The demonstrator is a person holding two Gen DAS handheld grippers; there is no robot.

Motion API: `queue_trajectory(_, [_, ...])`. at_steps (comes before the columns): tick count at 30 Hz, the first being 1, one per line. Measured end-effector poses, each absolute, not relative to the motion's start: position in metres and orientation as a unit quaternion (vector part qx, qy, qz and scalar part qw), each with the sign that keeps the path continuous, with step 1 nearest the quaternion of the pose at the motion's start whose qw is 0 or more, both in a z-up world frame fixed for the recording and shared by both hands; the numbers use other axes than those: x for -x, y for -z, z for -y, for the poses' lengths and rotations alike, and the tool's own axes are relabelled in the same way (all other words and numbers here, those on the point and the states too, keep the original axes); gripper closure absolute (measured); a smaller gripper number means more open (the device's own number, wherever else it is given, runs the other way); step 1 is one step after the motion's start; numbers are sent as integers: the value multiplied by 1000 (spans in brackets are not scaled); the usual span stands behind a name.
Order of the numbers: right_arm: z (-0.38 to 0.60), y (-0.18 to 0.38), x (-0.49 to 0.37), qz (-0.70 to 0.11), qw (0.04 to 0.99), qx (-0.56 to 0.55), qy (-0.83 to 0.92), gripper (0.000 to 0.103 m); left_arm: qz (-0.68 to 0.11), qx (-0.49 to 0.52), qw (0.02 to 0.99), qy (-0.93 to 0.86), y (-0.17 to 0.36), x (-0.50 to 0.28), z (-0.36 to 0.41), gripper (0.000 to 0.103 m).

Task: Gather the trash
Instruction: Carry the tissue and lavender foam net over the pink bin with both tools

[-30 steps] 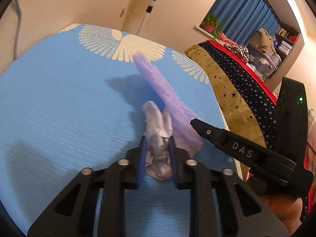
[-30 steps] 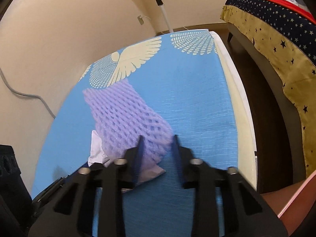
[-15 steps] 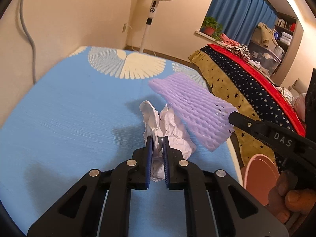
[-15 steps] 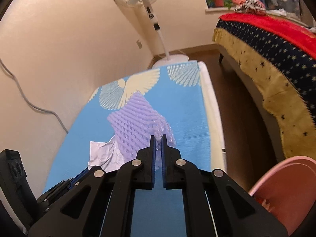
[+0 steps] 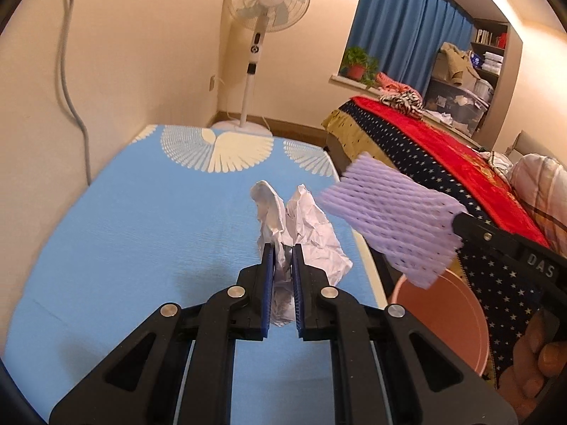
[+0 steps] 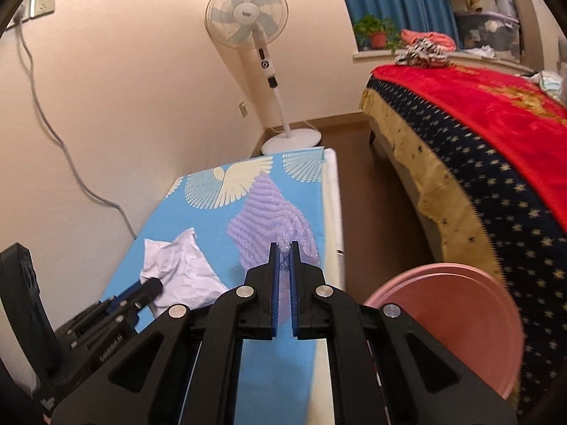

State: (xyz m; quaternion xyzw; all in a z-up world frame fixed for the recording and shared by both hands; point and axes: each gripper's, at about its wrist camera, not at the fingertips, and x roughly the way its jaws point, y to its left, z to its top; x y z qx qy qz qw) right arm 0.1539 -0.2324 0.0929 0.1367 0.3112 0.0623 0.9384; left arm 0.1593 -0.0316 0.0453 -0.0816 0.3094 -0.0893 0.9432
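Plainly the carry-to-bin step: the pink basin (image 6: 460, 322) waits beside the blue-covered table (image 5: 124, 233) (on the floor). Right gripper (image 6: 282, 248) grips the purple foam net (image 6: 269, 212); left gripper (image 5: 282, 248) pinches the crumpled paper (image 5: 304, 226). Next, swing both over the basin.

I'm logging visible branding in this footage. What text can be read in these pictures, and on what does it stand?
"DAS": white letters on the right gripper, seen from the left wrist view.
Embossed lettering on the left gripper: too blurred to read.
Small badge on the hub of the standing fan: too small to read.
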Motion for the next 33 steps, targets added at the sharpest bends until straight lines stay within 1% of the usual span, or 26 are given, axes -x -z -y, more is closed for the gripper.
queue_trajectory(10, [260, -109, -86, -284, 948, -138, -41, 98, -287, 63, 951, 98, -67, -109, 48, 93])
queue_trajectory(19, [273, -113, -48, -266, 952, -149, -23, 98, -276, 51, 953, 111, -70, -71, 62, 93])
queue_trajectory(33, [281, -120, -25, -248, 959, -134, 13, 98, -271, 44, 954, 117, -67, -62, 64, 93])
